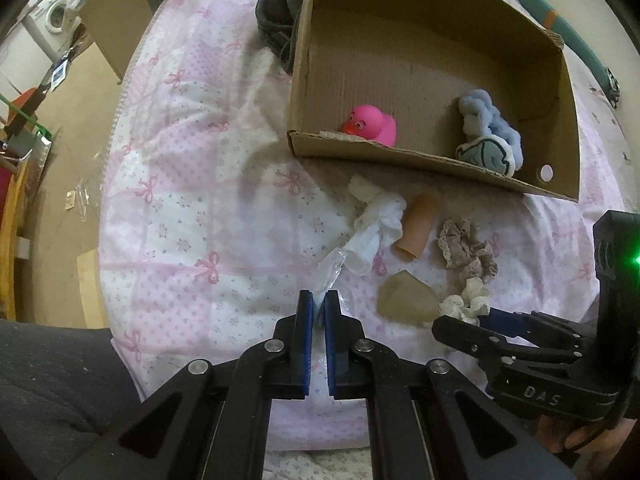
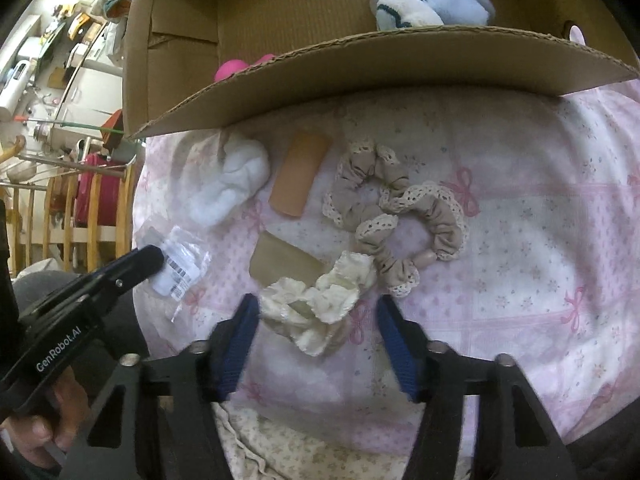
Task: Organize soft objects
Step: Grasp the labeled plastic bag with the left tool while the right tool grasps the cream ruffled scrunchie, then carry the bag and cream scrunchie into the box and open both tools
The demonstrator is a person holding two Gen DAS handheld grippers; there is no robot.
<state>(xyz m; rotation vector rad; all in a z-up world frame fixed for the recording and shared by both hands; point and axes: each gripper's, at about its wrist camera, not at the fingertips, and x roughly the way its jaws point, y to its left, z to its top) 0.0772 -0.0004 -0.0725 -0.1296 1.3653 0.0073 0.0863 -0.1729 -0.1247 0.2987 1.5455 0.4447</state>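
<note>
My left gripper [image 1: 319, 300] is shut on a clear plastic packet [image 1: 330, 270] that lies on the pink bedspread; the packet also shows in the right wrist view [image 2: 180, 266]. My right gripper [image 2: 314, 312] is open around a cream scrunchie [image 2: 316, 300], its fingers on either side. Beyond it lie a beige lace scrunchie [image 2: 400, 208], a tan pad [image 2: 286, 260], a peach tube [image 2: 298, 174] and a white cloth [image 2: 236, 186]. A cardboard box [image 1: 400, 152] holds a pink rubber duck [image 1: 370, 124] and a blue plush toy [image 1: 488, 132].
A dark garment [image 1: 280, 16] lies behind the box's left side. The bed edge drops to the floor at left, with cardboard [image 1: 116, 28] and a washing machine [image 1: 52, 20] beyond. Wooden rails [image 2: 72, 208] stand left of the bed.
</note>
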